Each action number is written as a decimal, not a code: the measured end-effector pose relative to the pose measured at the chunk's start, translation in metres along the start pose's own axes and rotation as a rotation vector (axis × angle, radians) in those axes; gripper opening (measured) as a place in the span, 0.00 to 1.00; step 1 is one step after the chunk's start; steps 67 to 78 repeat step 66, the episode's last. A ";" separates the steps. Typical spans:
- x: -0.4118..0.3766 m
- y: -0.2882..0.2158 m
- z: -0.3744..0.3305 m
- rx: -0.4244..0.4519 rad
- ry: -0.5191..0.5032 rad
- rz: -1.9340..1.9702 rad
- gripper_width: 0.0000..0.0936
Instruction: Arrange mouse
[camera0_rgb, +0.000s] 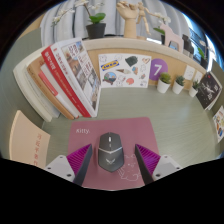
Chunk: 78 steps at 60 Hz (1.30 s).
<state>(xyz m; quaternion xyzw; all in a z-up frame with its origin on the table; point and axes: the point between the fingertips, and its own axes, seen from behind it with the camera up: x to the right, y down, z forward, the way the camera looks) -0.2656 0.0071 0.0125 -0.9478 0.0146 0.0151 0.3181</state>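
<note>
A dark grey mouse (109, 150) with a silver emblem lies on a dusty pink mouse mat (120, 132) on the pale green table. My gripper (113, 160) hangs just above the mat with the mouse between its fingers. The left finger (77, 159) and the right finger (149, 158) stand apart from the mouse's sides, with a gap on each side. The gripper is open. The mouse rests flat on the mat, its wheel end pointing away from me.
Left of the mat lies a light wooden board (28, 136). Books and magazines (68, 75) lean along the left wall. Small white plant pots (165, 84) and pictures stand at the back right.
</note>
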 end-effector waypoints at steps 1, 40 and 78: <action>0.001 -0.003 -0.005 0.007 0.003 -0.003 0.92; 0.060 -0.060 -0.306 0.378 -0.043 -0.001 0.90; 0.093 0.010 -0.368 0.386 -0.094 -0.010 0.91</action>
